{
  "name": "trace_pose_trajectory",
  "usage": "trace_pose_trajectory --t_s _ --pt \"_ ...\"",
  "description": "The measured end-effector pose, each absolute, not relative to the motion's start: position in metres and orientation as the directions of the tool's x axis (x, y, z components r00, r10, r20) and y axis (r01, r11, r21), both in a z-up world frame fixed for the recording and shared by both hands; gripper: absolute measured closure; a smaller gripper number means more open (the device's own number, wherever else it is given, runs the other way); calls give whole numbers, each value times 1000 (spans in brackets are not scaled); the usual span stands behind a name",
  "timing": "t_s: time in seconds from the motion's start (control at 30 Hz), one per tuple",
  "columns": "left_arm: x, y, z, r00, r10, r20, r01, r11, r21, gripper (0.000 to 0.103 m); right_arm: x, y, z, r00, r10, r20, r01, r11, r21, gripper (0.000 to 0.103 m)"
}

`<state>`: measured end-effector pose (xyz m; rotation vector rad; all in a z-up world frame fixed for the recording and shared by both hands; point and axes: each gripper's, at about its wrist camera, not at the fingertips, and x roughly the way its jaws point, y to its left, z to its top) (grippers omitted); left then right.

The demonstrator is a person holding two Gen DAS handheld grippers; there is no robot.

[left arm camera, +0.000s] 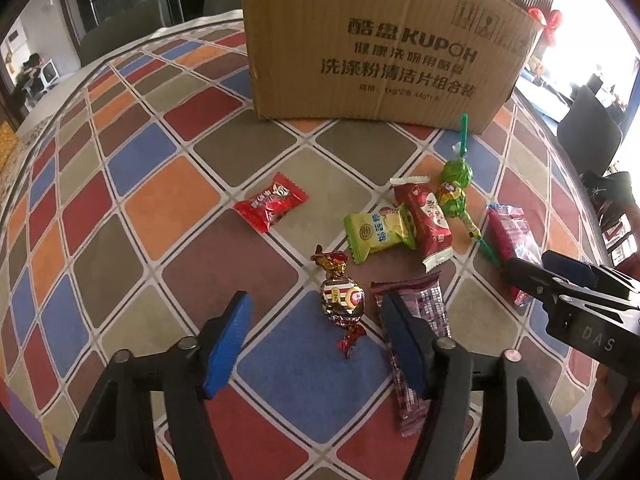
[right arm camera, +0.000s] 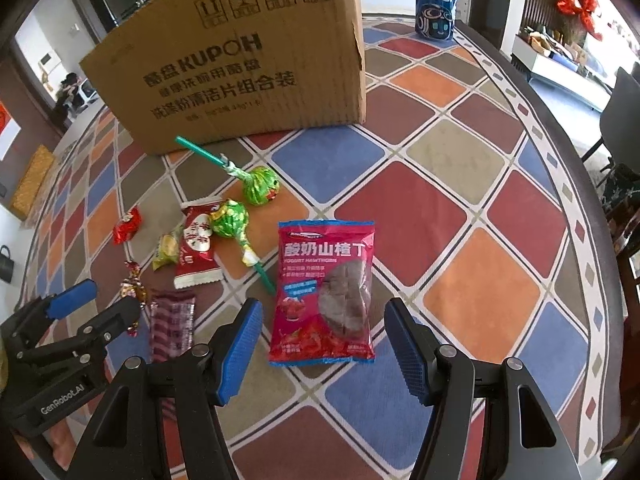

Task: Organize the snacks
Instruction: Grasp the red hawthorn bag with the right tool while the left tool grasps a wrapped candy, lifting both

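Observation:
My left gripper (left arm camera: pixel 316 298) hangs open just above the table, and a foil-wrapped round candy (left arm camera: pixel 343 300) lies between its blue pads (left arm camera: pixel 228 344) without touching them. A purple bar (left arm camera: pixel 420 304) lies partly under its right finger. My right gripper (right arm camera: pixel 324 302) is open too, straddling a pink hawthorn snack bag (right arm camera: pixel 324 292) with a small gap on each side. Further back lie a red candy (left arm camera: pixel 270 204), a yellow-green pack (left arm camera: pixel 378 234), a dark red pack (left arm camera: pixel 426 220) and two green lollipops (left arm camera: pixel 456 172). A cardboard box (left arm camera: pixel 380 48) stands behind them.
The checked tablecloth (right arm camera: pixel 460 216) covers a round table whose edge (right arm camera: pixel 576 216) curves along the right. A Pepsi can (right arm camera: pixel 435 8) stands to the right of the box at the back. Chairs stand around the table.

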<state>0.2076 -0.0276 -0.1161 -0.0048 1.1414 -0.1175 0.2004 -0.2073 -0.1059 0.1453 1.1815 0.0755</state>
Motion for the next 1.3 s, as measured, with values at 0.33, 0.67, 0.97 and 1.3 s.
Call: trace_pose_trajectory --t_s 0.33,0.67,0.97,1.3 --pt "216 -28 -123 399 -112 -910 93 992 -82 52 209 -209 -111 384 139 -913 24 987 161 39" --pt "215 -29 -122 409 -104 -907 108 992 -65 80 209 -206 -109 407 113 -906 8 992 127 61" --pt "206 -29 -106 441 -139 -887 116 988 -97 80 198 -205 -101 423 136 -896 -1 989 150 61" --pt "197 -30 -75 500 -173 -848 134 984 -121 80 189 -199 -72 477 176 -861 -39 983 180 61"
